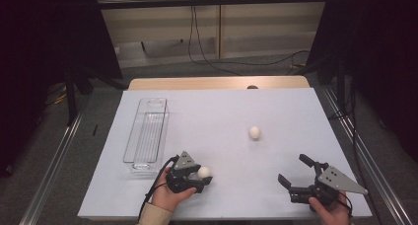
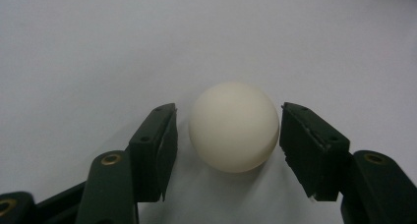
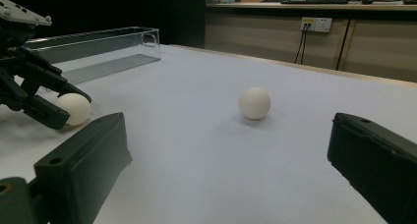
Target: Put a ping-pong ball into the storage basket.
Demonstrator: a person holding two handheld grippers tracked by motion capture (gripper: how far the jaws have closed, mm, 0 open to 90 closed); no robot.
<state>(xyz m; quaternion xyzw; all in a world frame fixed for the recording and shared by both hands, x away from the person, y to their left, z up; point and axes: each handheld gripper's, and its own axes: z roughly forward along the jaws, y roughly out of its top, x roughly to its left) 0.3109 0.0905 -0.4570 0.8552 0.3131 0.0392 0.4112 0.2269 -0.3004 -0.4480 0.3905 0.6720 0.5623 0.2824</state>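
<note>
Left gripper view: left gripper (image 2: 228,135) jaws sat apart around a small white round ball (image 2: 234,126), narrow gaps either side. Right gripper (image 1: 299,173) stood wide apart, near right.

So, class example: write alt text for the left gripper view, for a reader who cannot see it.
A white ball sits on a pale table surface between the two black jaws of the left gripper, which rise from the bottom of the picture. The jaws flank the ball left and right with a thin gap showing on each side, so they are not yet closed on it.
</note>
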